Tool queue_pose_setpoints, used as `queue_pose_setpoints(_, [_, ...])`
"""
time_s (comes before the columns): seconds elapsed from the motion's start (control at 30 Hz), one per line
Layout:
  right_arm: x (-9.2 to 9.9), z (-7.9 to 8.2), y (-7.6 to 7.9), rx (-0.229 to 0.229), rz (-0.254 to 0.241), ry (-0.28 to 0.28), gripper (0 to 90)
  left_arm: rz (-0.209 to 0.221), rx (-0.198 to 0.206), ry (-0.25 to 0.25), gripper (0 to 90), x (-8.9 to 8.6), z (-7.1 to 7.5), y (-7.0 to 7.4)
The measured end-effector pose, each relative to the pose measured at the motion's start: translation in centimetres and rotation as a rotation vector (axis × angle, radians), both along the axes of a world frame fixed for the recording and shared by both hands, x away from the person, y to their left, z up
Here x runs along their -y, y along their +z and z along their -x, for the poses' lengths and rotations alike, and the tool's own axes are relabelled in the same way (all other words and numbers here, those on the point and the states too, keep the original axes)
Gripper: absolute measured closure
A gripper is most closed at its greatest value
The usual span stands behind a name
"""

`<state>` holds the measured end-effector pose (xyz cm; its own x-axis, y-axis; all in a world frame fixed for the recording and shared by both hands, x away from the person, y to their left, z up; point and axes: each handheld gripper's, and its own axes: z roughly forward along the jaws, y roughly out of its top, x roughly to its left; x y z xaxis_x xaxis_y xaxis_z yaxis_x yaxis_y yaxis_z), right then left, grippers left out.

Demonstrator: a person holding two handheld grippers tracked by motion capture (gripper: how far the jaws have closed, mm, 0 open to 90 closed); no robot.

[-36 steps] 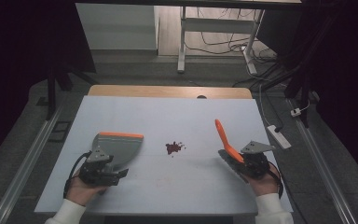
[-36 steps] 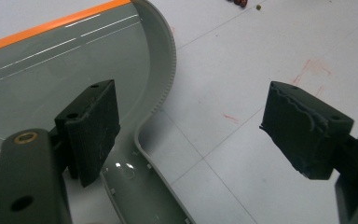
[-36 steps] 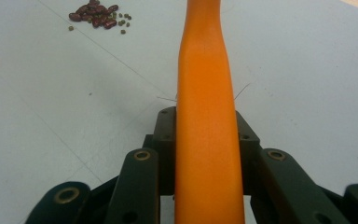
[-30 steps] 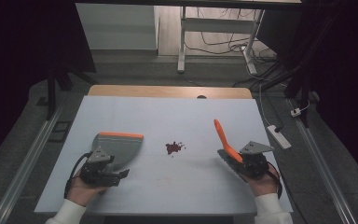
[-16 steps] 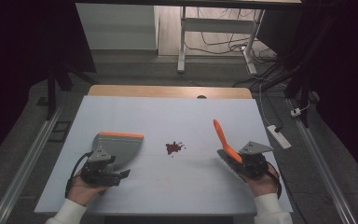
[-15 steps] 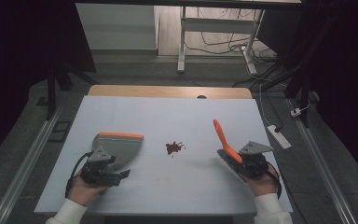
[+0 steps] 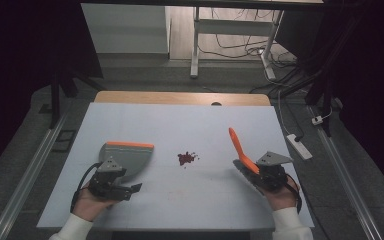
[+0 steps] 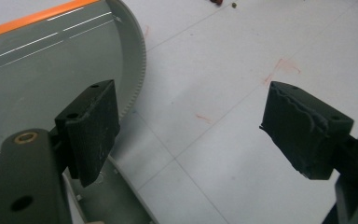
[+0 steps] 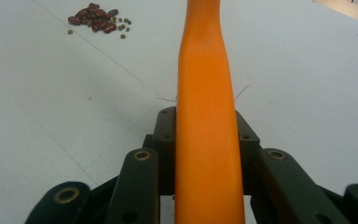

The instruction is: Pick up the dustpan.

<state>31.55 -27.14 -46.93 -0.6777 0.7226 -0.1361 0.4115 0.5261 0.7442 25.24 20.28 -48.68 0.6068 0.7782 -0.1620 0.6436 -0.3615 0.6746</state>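
High view: right of the small heap of dark red beans [image 7: 186, 158], an orange plastic brush handle [image 7: 240, 148] is pinched by the right gripper [image 7: 260, 172], ready for sweeping; the left gripper [image 7: 130, 188] is spread beside the grey orange-edged plastic dustpan [image 7: 126, 156].

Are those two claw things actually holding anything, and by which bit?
The right gripper clamps an orange handle near its lower end. The left gripper is open and holds nothing; the dustpan lies beside it.

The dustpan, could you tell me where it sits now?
In the high view the dustpan lies on the table's left side, by the left gripper, left of the beans.
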Motion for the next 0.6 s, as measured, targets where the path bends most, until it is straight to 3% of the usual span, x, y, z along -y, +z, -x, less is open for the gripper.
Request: queue_pose_setpoints(0.6, [-0.2, 0.0, -0.1, -0.003, 0.007, 0.000, 70.5, -0.043, -0.096, 0.129, 19.9, -1.5, -0.5, 0.4])
